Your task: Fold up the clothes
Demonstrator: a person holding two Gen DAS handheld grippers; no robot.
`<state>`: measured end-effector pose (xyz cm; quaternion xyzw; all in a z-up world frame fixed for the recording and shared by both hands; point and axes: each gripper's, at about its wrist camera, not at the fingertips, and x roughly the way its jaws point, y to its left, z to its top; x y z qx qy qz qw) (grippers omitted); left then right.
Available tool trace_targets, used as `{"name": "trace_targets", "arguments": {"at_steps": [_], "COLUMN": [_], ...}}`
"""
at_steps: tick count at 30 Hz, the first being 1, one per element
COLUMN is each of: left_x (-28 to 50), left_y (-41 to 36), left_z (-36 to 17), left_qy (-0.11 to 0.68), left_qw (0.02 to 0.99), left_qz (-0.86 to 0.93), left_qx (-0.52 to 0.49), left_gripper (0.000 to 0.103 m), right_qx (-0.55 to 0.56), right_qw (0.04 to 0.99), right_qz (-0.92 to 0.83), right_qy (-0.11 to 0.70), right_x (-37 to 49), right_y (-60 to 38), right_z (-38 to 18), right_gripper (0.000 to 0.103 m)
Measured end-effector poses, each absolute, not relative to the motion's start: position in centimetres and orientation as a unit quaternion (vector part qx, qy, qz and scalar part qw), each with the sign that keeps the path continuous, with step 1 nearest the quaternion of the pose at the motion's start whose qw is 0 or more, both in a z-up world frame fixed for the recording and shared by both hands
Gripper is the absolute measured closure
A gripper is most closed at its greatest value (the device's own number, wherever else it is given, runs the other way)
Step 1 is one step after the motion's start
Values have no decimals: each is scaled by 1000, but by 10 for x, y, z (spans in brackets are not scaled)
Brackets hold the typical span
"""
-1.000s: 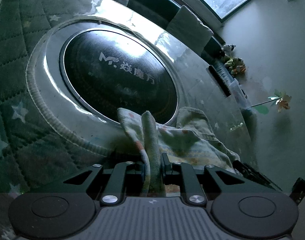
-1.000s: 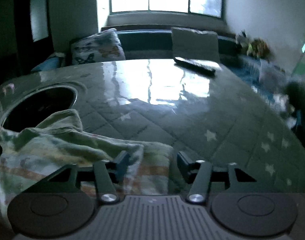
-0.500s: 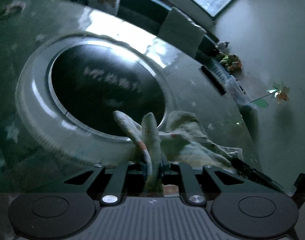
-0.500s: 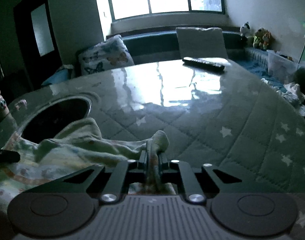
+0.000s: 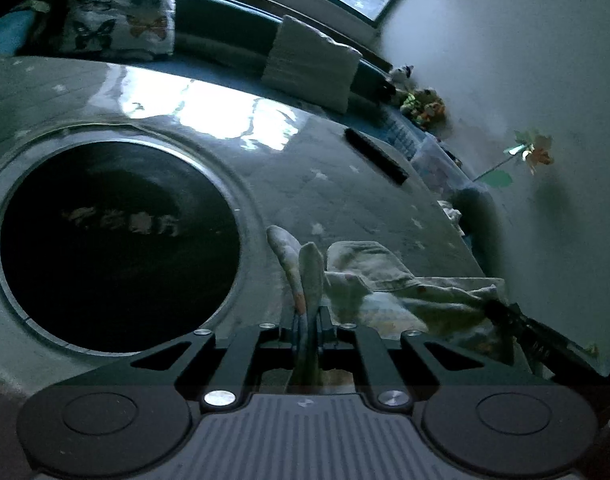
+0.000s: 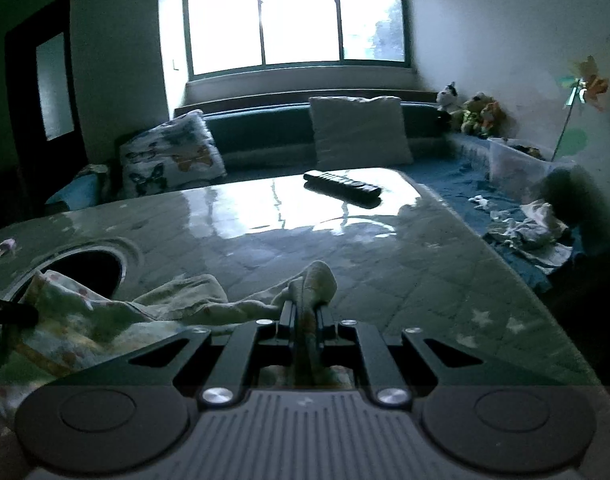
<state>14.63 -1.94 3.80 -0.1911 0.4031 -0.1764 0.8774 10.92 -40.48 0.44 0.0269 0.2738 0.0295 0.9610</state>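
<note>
Two pinches: your left gripper and right gripper each clamp tight on a garment edge, lifting to fold; remote at 12 o'clock.

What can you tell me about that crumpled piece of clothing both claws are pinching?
The garment is a small, pale, soft-looking piece with faint orange and yellow print. It lies rumpled on the quilted table cover, one end near the dark round inset. The left gripper and right gripper each have jaws shut on a bunched fold that pokes up between them.
</note>
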Motion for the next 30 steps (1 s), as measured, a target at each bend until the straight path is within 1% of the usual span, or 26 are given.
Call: {"name": "trace_targets", "arguments": {"at_steps": [15,30], "left_x": [162,182], "left_y": [-38,-68], "left_z": [32,37], "left_qy": [406,402], "left_qw": [876,878], "left_qz": [-187,-205], "left_qx": [-180,-160], "left_gripper": [95,95], "right_qx": [24,13], "right_qw": [962,966], "right_qz": [4,-17], "right_qy": [273,259], "right_x": [114,125], "right_y": [-424,-434], "right_z": [-1,7], "right_gripper": [94,94]}}
